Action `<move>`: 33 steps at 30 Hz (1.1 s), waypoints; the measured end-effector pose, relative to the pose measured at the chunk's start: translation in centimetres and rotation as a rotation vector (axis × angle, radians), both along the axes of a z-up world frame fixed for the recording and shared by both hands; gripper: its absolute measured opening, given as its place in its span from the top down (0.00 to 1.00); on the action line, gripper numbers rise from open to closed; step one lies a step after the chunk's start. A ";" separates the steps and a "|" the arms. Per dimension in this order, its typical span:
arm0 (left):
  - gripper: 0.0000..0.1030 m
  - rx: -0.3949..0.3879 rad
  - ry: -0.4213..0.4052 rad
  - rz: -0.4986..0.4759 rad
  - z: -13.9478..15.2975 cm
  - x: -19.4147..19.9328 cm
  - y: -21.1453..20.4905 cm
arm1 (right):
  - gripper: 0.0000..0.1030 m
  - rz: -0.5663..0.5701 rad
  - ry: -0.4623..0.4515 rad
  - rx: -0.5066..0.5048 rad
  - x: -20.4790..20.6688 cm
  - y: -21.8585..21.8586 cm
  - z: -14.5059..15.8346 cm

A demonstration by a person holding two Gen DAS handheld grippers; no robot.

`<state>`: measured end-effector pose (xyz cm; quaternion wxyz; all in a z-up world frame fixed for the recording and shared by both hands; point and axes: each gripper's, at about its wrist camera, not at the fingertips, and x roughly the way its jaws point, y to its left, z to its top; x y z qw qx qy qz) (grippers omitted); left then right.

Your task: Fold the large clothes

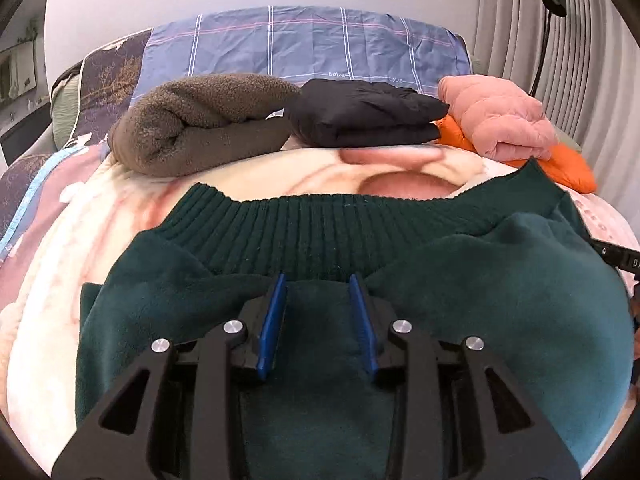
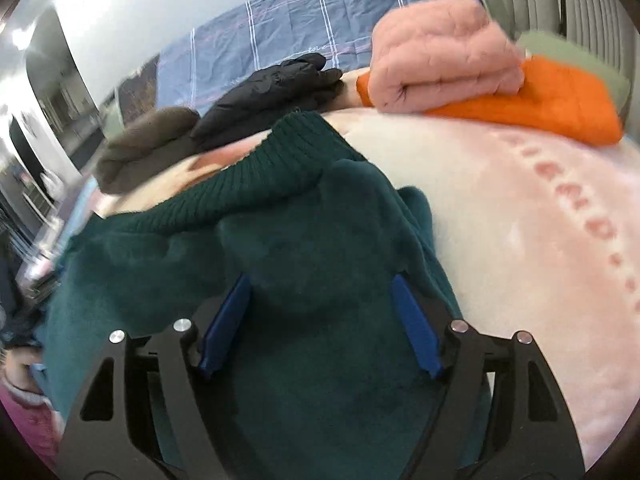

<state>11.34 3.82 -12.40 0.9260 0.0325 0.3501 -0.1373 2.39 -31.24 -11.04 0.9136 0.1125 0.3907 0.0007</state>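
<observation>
A dark green fleece sweater point(image 1: 500, 280) lies spread on the bed, its ribbed knit band point(image 1: 320, 236) at the far edge. My left gripper point(image 1: 318, 280) sits low on it just short of that band. Its blue pads point(image 1: 272, 320) stand narrow, with a fold of the fleece pinched between them and creases running out from the tips. In the right wrist view the same sweater point(image 2: 160, 260) fills the lower left, the ribbed band point(image 2: 260, 176) slanting across. My right gripper point(image 2: 320, 280) is tilted over a soft mound of fleece near the sweater's right edge, its pads wide apart.
Folded clothes line the far side of the bed: a brown fleece point(image 1: 200, 124), a black jacket point(image 1: 360, 116), and a pink puffer point(image 1: 496, 120) on an orange one point(image 1: 568, 168). Pink-and-cream blanket point(image 1: 60, 260) underneath, blue checked bedding point(image 1: 304, 40) behind, curtain point(image 1: 512, 20) at right.
</observation>
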 end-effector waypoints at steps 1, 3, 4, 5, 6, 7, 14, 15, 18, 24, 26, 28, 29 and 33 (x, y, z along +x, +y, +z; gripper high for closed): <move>0.65 -0.003 0.004 -0.002 0.0 0.0 0.1 | 0.27 -0.010 0.003 -0.020 -0.1 0.4 0.2; 0.65 0.000 0.001 -0.001 0.0 -0.1 0.1 | 0.28 -0.055 0.018 -0.011 -0.6 0.6 0.8; 0.65 0.008 -0.003 0.001 0.0 -0.2 0.1 | 0.28 -0.093 0.027 0.007 -1.3 0.8 1.5; 0.65 0.014 -0.005 0.003 0.0 -0.3 0.0 | 0.29 -0.101 0.022 0.038 -2.3 1.5 2.5; 0.65 0.021 -0.008 0.005 0.1 -0.3 -0.3 | 0.31 -0.063 -0.007 0.079 -3.4 2.6 3.7; 0.65 0.028 -0.013 0.009 0.1 -0.4 -0.4 | 0.31 -0.014 -0.051 0.100 -4.6 4.0 5.1; 0.66 -0.013 -0.042 0.015 1.3 -1.6 0.5 | 0.28 0.240 -0.027 -0.054 -7.3 15.0 1.9; 0.65 -0.020 -0.051 0.015 1.6 -2.0 0.9 | 0.28 0.227 -0.051 -0.067 -7.4 15.2 -0.2; 0.57 -0.015 -0.050 0.005 1.5 -2.9 2.6 | 0.28 0.228 -0.043 -0.060 -7.8 15.1 0.6; 0.55 -0.068 -0.041 -0.012 0.3 -3.2 3.8 | 0.31 0.234 0.005 0.045 -6.8 13.9 5.0; 0.55 -0.066 -0.046 -0.015 0.3 -3.2 3.8 | 0.31 0.228 -0.077 0.019 -6.3 13.8 7.4; 0.55 -0.078 -0.048 -0.017 0.2 -3.3 3.9 | 0.31 0.203 -0.129 -0.029 -4.9 14.5 8.7; 0.55 -0.083 -0.050 -0.017 0.2 -3.4 4.0 | 0.30 0.194 -0.116 -0.037 -3.3 14.8 8.4; 0.55 -0.094 -0.058 -0.018 0.1 -3.4 4.0 | 0.18 0.187 0.136 -0.042 3.3 14.5 0.3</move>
